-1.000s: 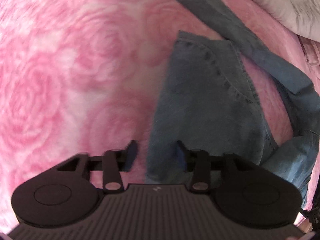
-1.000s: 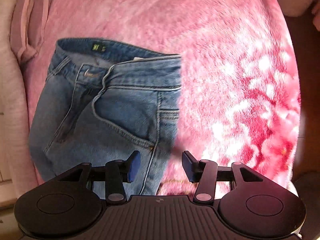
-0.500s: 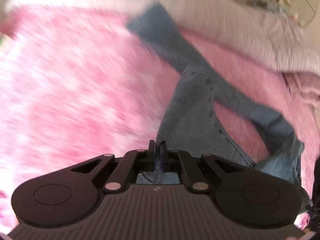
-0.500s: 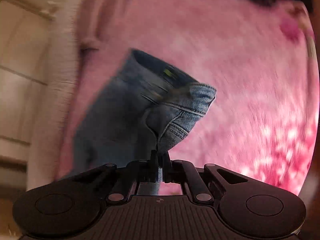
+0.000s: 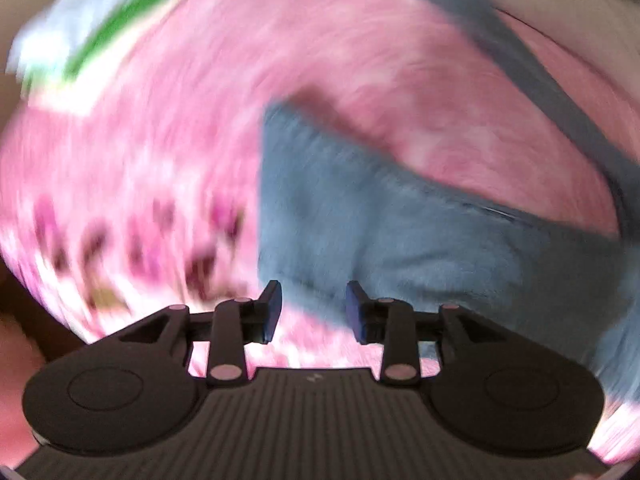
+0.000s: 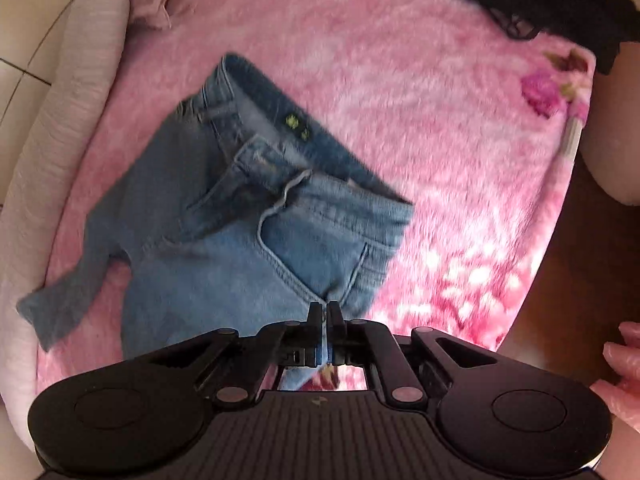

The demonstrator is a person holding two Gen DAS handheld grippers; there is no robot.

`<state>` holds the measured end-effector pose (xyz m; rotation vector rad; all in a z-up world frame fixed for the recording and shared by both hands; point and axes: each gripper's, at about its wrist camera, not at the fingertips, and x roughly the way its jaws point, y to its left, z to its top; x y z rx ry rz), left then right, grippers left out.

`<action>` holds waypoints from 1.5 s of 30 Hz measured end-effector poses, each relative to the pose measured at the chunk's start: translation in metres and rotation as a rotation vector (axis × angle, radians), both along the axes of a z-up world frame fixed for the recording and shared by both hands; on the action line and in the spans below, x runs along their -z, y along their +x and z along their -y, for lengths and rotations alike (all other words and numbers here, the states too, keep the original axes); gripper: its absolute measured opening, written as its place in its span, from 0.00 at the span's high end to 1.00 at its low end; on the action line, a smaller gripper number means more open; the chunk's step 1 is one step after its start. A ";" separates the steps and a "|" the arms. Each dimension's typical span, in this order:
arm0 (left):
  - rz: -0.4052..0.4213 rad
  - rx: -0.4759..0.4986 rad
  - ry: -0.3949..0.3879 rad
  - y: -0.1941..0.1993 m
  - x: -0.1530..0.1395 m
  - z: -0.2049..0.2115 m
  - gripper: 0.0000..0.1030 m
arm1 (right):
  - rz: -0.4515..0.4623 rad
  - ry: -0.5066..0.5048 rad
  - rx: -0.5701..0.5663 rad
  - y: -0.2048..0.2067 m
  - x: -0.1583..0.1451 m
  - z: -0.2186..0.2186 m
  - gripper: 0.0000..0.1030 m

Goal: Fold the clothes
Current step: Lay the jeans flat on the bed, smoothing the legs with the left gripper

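A fluffy pink blanket [image 6: 400,80] fills both views. The jeans [image 6: 248,248] lie centre-left; the right gripper [image 6: 324,312] pinches their hip edge, the left gripper [image 5: 314,304] gapes empty. One-sided pulling may skew the fold.

No writing could be read; the jeans [image 6: 248,216] bore a small waistband label [image 6: 295,123] (green marks, too blurred).

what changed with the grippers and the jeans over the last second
The left gripper, open a second ago and shut on the jeans half a second ago, has let go and is open again. The right gripper closed on the jeans near the front pocket and has kept its hold; the waist now lies turned diagonally. The jeans remain on the pink blanket.
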<state>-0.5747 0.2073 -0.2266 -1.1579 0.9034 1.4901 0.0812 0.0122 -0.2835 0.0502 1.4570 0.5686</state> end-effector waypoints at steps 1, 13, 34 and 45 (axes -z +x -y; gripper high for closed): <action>0.036 -0.069 -0.008 -0.012 0.010 0.004 0.70 | -0.011 -0.004 -0.002 0.000 0.003 0.000 0.93; 0.476 -0.751 0.065 -0.105 0.098 0.020 0.68 | -0.112 -0.020 0.115 -0.013 0.045 0.022 0.65; -0.642 0.480 0.403 0.039 0.010 0.026 0.82 | -0.147 -0.008 0.129 -0.045 0.060 0.001 0.64; 0.136 -0.486 0.192 -0.114 0.061 -0.008 0.71 | -0.168 -0.034 0.147 -0.047 0.073 0.011 0.63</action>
